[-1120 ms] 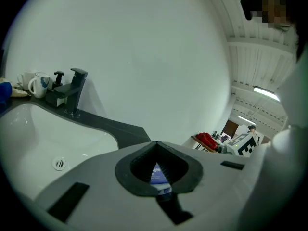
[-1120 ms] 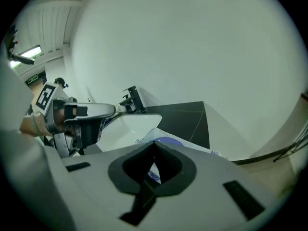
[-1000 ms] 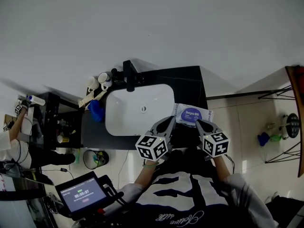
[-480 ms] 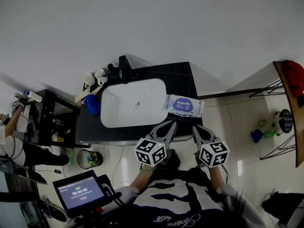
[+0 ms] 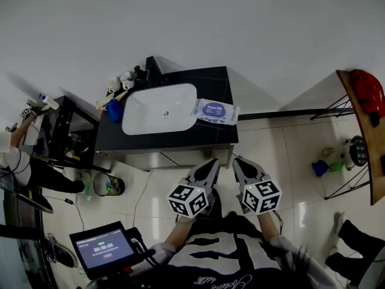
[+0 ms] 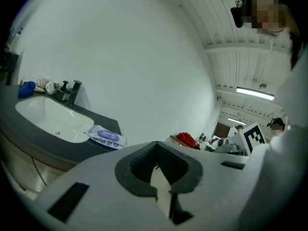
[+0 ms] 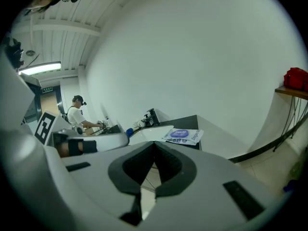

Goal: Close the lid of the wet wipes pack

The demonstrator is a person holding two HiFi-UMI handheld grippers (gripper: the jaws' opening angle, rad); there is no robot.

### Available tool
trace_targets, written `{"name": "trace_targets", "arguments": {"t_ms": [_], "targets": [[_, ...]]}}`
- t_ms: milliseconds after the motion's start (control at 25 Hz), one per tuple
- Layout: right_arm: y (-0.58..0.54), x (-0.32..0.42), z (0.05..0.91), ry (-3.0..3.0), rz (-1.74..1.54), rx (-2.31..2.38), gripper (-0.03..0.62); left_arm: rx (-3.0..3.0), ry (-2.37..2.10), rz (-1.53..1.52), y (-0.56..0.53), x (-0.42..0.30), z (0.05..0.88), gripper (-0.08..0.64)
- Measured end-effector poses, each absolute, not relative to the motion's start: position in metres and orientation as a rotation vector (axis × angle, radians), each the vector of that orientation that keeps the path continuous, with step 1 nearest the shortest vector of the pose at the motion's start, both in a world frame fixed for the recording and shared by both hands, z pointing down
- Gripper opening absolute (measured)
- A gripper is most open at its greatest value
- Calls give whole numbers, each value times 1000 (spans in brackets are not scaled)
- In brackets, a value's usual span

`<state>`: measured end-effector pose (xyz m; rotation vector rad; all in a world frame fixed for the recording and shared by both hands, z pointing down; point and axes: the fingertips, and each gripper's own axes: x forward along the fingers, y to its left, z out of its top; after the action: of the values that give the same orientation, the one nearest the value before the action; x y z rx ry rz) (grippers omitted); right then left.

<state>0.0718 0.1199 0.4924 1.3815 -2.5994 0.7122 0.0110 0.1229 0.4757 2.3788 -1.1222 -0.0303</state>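
White wipes pack (image 5: pixel 215 111) with a purple oval lid (image 5: pixel 213 108) down flat, lying on the dark counter (image 5: pixel 221 82) just beside the white sink (image 5: pixel 144 111)

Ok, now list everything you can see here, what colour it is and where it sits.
wet wipes pack: one, white with purple label, on counter right of basin
basin: one, white, set in counter
counter: one, black, against the wall
tap: one, black, behind basin
bundle: one, blue, left of basin
bag: one, red, far right
screen: one, dark and lit, lower left
left gripper: one, white, shut, empty, short of counter
right gripper: one, white, shut, empty, beside it
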Motion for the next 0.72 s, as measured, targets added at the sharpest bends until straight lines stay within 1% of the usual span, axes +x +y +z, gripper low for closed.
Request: {"name": "trace_targets", "arguments": {"t_ms": [160,480,720], "targets": [[177,78,487,-2652,741,1343,-3,2395,-1118,49,188,32,482,-1],[172,63,502,-2699,814,1266,-8,2390,-1166,51,184,21,486,0],[203,51,468,-2726,764,1327,-8,2422,-1204,41,219,5,468,0]]}}
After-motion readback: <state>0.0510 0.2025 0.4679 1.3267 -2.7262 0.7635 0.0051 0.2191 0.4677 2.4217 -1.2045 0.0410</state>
